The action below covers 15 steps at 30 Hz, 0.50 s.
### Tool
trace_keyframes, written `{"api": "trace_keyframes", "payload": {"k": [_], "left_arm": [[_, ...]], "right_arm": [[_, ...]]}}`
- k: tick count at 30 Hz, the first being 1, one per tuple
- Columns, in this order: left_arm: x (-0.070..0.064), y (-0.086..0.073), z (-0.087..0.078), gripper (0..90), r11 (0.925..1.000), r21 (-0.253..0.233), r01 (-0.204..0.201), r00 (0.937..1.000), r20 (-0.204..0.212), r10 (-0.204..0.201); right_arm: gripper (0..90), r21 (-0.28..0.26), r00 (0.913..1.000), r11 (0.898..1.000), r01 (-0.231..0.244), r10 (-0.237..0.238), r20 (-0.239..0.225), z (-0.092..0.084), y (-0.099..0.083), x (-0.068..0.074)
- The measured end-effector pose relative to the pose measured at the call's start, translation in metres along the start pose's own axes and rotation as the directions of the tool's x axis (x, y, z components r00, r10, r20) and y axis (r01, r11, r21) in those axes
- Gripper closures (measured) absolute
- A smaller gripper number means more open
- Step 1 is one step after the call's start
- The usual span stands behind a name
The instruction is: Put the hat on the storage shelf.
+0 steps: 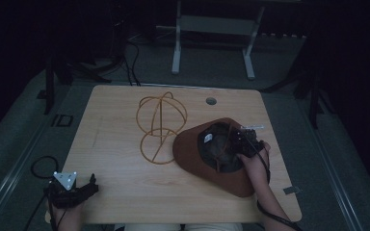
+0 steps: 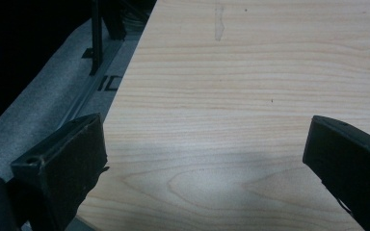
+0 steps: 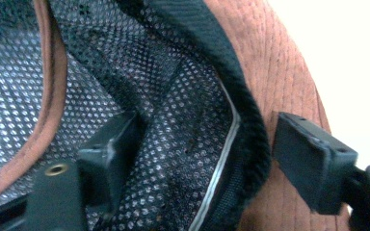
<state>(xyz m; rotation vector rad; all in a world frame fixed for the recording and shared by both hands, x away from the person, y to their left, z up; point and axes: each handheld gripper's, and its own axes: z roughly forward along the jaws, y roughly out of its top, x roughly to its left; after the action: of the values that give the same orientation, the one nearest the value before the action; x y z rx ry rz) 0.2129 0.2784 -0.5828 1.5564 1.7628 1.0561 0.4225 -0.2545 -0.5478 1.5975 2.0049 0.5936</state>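
A brown brimmed hat [image 1: 192, 154] lies upside down on the right half of the wooden table [image 1: 115, 144], its dark mesh lining [image 3: 173, 96] facing up. My right gripper [image 1: 238, 142] reaches down into the hat at its near right side. Its jaws are open and straddle the black inner band [image 3: 250, 139]: one finger [image 3: 111, 149] stands inside on the mesh, the other [image 3: 308, 154] outside over the brown brim [image 3: 270, 57]. My left gripper [image 1: 89, 185] rests at the table's front left corner, open [image 2: 207, 139] over bare wood, nothing between its jaws.
A golden wire hat stand [image 1: 161, 127], a sphere on a ring base, stands just left of the hat. A round cable hole [image 1: 211, 101] sits near the far edge. A black cable [image 1: 43, 166] loops off the left edge; white frame legs [image 1: 176, 53] stand on the floor beyond.
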Motion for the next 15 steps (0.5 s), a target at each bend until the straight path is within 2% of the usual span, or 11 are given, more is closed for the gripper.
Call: {"api": "trace_keyframes", "payload": {"k": [2,3,6,10,11,13,15], "left_arm": [[0.000,0.000,0.000,2.2,1.0000,0.005,-0.004,1.0000,0.002,0.004],[-0.001,0.000,0.000,2.1,1.0000,0.005,-0.004,1.0000,0.006,0.004],[-0.001,0.000,0.000,2.1,0.9999,0.003,-0.010,0.9999,0.003,0.010],[-0.001,0.000,0.001,2.1,0.9998,0.016,-0.008,1.0000,0.004,0.008],[-0.001,0.001,0.002,2.2,0.9997,0.025,-0.006,1.0000,0.000,0.006],[-0.002,0.002,0.002,2.2,0.9993,0.036,-0.012,0.9999,-0.005,0.012],[-0.004,0.003,0.002,2.2,0.9986,0.047,-0.024,0.9997,-0.002,0.025]], "right_arm": [[31.5,-0.005,0.9974,0.998,0.064,-0.064,0.033,0.001,-0.001,0.003],[34.0,-0.005,0.9960,0.997,0.077,-0.076,0.046,0.001,-0.001,0.005],[47.3,-0.003,0.9951,0.998,0.064,-0.064,0.075,0.001,0.000,0.006],[78.7,-0.011,0.9886,0.997,0.075,-0.072,0.132,-0.004,0.001,0.004],[81.4,-0.023,0.9896,0.997,0.068,-0.065,0.128,-0.006,0.001,0.002],[83.4,-0.066,0.9959,0.997,0.026,-0.020,0.088,-0.012,0.002,-0.005],[84.0,-0.120,0.9987,0.993,-0.004,0.010,0.049,-0.022,0.002,-0.011]]}}
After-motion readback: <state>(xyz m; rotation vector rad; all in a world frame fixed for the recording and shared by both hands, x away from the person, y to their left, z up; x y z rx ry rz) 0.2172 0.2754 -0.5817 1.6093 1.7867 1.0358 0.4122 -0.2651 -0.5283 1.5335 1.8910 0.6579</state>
